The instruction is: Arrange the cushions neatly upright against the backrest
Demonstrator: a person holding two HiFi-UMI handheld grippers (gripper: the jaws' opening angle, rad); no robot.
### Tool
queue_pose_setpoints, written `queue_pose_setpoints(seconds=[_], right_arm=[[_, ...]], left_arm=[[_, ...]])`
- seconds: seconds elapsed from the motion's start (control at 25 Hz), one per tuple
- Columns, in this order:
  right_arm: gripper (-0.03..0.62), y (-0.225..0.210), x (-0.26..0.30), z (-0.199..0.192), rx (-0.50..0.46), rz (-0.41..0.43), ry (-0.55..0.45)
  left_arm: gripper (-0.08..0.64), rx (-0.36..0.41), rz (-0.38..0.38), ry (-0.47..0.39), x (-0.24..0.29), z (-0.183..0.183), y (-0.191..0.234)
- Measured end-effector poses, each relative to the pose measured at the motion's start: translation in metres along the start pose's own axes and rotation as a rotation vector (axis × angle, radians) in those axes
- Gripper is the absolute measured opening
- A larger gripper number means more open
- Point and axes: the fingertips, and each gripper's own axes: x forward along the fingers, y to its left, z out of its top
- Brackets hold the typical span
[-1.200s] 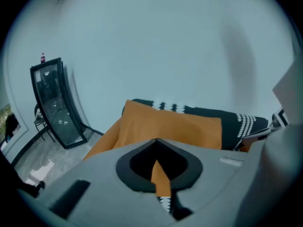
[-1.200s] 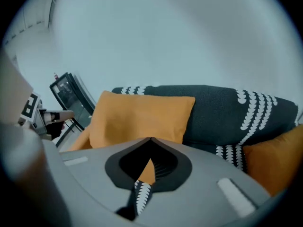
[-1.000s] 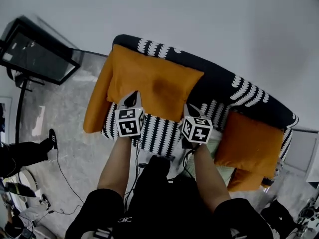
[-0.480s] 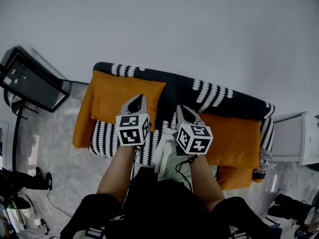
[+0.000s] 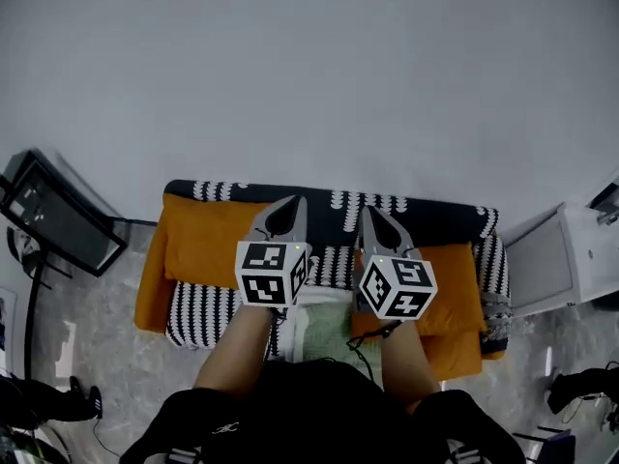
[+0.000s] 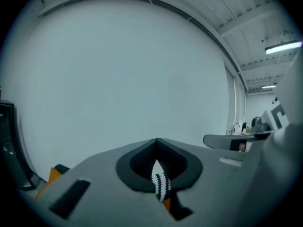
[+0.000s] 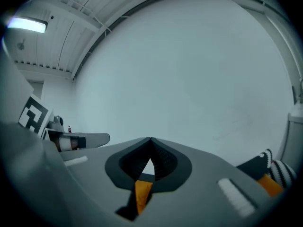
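Diffuse, even indoor light. In the head view the pale wall is bright at the centre and dims toward the corners, and straight lines bow at the edges. Both gripper views show a cool bluish cast, strong fisheye curvature and black vignetted corners. Ceiling strip lights glow overexposed. The left gripper and right gripper fill the foreground slightly out of focus.
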Motion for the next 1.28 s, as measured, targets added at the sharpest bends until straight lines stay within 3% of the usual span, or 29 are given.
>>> queue_pose_setpoints(seconds=[0.24,0.6,0.96,1.28], right_arm=[[0.006,-0.038,-0.047,0.032,-0.006,-0.066,-0.064],[0.006,-0.101,-0.096,0.041,0.003,-0.189,-0.055],[0.006,-0.125,-0.125,0.037,0.017,-0.224,-0.055],[0.006,-0.135,-0.129,0.030,0.029,-0.220,-0.039]], left_arm=[[0.008,0.008,-0.071,-0.008,0.001,0.013,-0.060],[0.008,0.022,-0.140,-0.005,0.012,0.010,-0.136],[0.005,0.062,-0.155,-0.005,0.015,0.004,-0.168],[0.008,0.019,-0.178,0.012,0.016,-0.005,-0.182]])
